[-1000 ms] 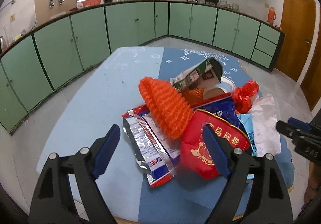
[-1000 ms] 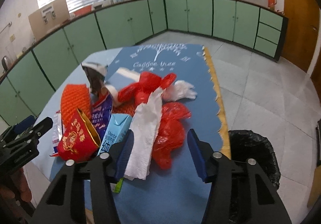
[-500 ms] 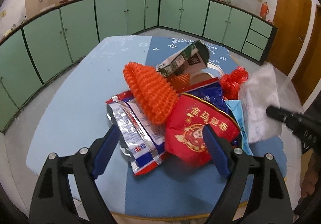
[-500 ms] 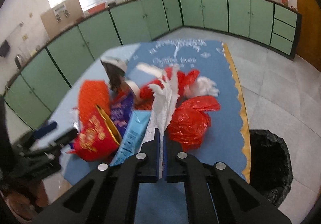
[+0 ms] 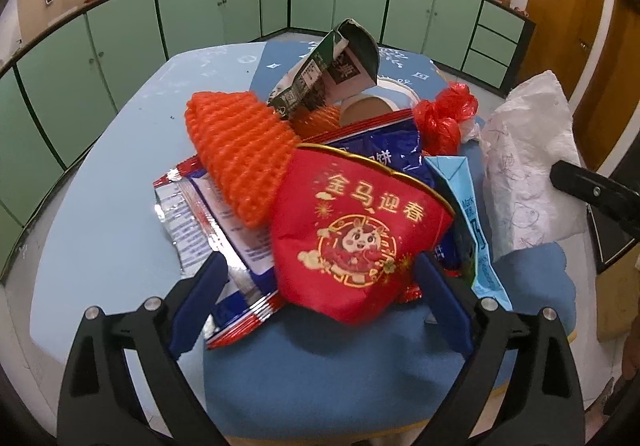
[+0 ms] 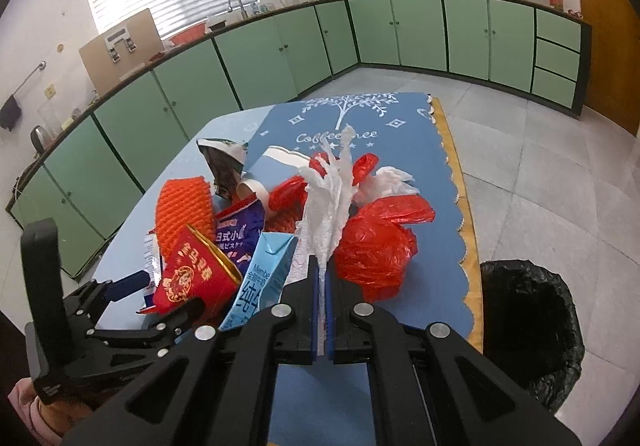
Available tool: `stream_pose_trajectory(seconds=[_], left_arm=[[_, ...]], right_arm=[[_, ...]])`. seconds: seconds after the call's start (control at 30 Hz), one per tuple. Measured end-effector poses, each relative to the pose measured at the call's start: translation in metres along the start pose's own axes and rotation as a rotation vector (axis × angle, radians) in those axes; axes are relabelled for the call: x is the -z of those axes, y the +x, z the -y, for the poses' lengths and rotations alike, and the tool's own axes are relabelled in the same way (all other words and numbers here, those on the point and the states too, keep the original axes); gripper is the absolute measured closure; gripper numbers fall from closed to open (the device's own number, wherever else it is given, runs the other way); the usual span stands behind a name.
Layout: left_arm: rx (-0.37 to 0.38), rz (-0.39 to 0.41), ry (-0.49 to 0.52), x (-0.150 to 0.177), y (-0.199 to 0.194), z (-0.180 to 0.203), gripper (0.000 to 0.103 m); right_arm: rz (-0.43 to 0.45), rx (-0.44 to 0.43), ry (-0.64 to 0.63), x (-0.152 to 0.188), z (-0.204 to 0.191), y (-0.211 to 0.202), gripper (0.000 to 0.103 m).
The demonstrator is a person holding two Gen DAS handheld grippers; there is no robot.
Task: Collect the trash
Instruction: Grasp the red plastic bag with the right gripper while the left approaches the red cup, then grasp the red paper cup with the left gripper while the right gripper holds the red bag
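Note:
A heap of trash lies on the blue table (image 5: 112,174). My right gripper (image 6: 320,286) is shut on a white paper napkin (image 6: 328,206) and holds it up over the heap; it also shows in the left wrist view (image 5: 528,166). My left gripper (image 5: 320,290) is open, its fingers on either side of a red paper bag (image 5: 356,230) with gold print. The heap also holds an orange foam net (image 5: 236,150), a silver snack wrapper (image 5: 200,222), a light blue carton (image 6: 264,278), a torn dark carton (image 5: 332,74) and a red plastic bag (image 6: 376,246).
A black-lined trash bin (image 6: 528,330) stands on the tiled floor to the right of the table. Green cabinets (image 6: 280,50) run along the walls behind. A brown door (image 5: 560,6) is at the far right.
My right gripper closed on the white napkin and lifted it off the heap. My left gripper moved forward and now straddles the red paper bag.

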State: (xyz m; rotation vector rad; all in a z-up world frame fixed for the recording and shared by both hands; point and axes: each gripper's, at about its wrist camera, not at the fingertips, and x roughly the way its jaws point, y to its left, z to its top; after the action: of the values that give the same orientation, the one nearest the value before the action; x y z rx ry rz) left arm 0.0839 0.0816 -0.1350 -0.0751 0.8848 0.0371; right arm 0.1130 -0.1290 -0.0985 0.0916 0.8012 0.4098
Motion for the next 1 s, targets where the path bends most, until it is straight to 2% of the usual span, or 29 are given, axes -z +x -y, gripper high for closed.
stream_pose_trajectory(seconds=[0.07,0.13,0.17,0.23,0.57,0.83,1.0], left_arm=[[0.0,0.004,-0.004,0.0,0.003,0.001,0.013],[0.007,-0.005,-0.008,0.0,0.004,0.0,0.034],[0.006,-0.008,-0.01,0.0,0.004,0.0,0.035],[0.011,0.0,-0.019,0.001,0.001,-0.002,0.045],[0.0,0.075,-0.044,-0.003,-0.02,-0.006,0.048],[0.012,0.186,-0.058,-0.019,-0.063,-0.006,0.049],[0.054,0.243,-0.036,-0.031,-0.086,0.009,0.049]], right_arm=[[0.001,0.003,-0.001,0.001,0.001,0.0,0.1],[0.001,0.003,0.004,0.001,0.002,-0.001,0.1],[0.002,0.004,0.005,0.001,0.002,-0.001,0.1],[0.004,0.002,0.005,0.001,0.002,-0.002,0.1],[0.033,-0.014,-0.011,0.004,0.0,-0.012,0.1],[0.093,-0.028,-0.001,-0.002,0.006,-0.031,0.1],[0.16,-0.14,0.071,-0.01,0.024,-0.053,0.1]])
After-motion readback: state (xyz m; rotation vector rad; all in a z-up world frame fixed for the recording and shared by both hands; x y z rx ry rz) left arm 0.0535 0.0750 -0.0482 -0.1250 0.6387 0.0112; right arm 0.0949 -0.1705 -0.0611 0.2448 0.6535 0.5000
